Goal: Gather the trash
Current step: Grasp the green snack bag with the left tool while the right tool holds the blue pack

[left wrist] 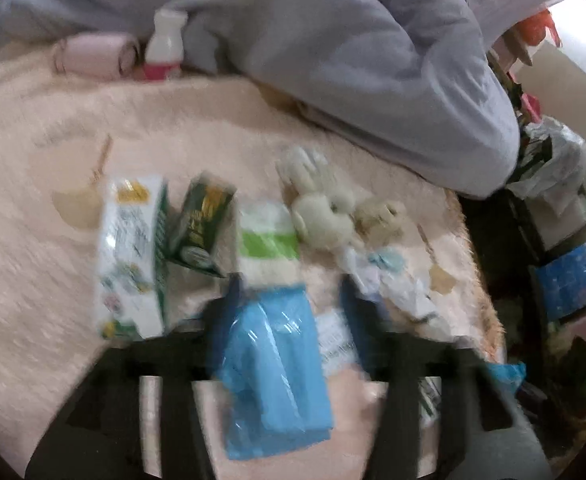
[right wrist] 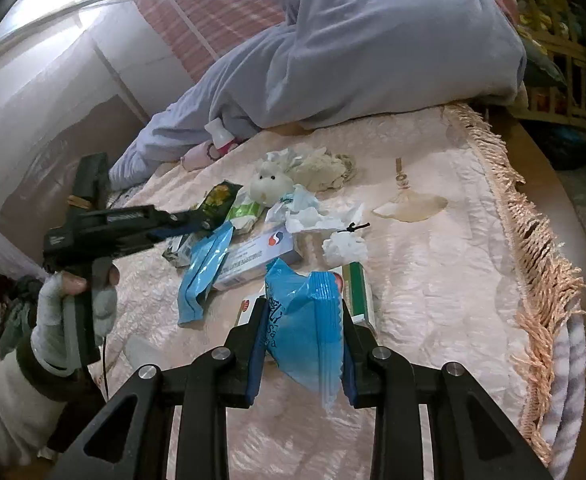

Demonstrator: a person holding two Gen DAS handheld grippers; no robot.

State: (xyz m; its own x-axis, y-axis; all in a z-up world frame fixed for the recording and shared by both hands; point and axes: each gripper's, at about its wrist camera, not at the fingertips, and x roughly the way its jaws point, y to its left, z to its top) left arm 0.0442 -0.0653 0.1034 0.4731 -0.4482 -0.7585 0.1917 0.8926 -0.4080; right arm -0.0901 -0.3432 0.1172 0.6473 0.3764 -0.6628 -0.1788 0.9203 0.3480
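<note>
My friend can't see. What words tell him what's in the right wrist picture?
The right gripper pinches a blue wrapper above a pink bedspread. Behind it lie more trash: another blue wrapper, a box, tissues, and a small plush toy. At left, a gloved hand holds the left gripper.

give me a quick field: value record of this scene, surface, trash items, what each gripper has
surface: pink bedspread with fringed edge
right gripper: shut on blue wrapper
left gripper: open, blue packet lying between its fingers, not pinched
loose trash: crumpled tissue, medicine box, green carton
not trash: small plush toy
background: grey duvet
</note>
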